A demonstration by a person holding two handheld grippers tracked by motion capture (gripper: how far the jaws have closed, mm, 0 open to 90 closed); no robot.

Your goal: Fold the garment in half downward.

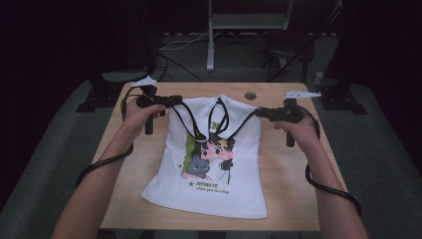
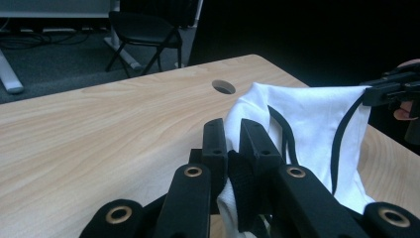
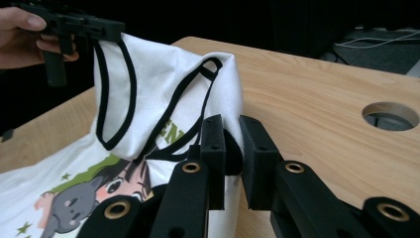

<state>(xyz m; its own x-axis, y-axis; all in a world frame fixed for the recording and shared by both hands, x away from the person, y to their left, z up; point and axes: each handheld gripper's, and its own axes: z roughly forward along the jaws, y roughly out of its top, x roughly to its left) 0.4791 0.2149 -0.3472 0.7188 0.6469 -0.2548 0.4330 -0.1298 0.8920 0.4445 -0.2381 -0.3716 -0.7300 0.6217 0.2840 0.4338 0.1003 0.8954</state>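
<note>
Holding the white top (image 1: 214, 174) by its two upper corners, you have both tools clamped on fabric. Your left hand-held gripper (image 1: 171, 101) is clenched on the garment's left shoulder; in the left gripper view the black jaws stand nearly together with white cloth and its black trim pinched between them (image 2: 233, 148). Your right hand-held gripper (image 1: 260, 113) is likewise clenched on the right shoulder, and the right gripper view shows white cloth caught between its jaws (image 3: 233, 144).

The top's upper part is lifted off the bench (image 1: 293, 164) and stretched between the two tools, its black-edged straps (image 1: 219, 117) drooping in the middle. The lower part, with the cartoon print (image 1: 209, 157) and the hem, lies flat on the wood, the hem near the bench's near edge and roughly centred between its left and right edges.

Your left hand (image 1: 139, 117) grips its handle near the far left corner of the bench; your right hand (image 1: 298, 130) sits toward the right edge. A round cable hole (image 1: 250, 95) lies in the bench just beyond the garment, close to the far edge. A black cable (image 1: 99, 167) trails from the left tool along your forearm, and another (image 1: 328, 189) from the right
</note>
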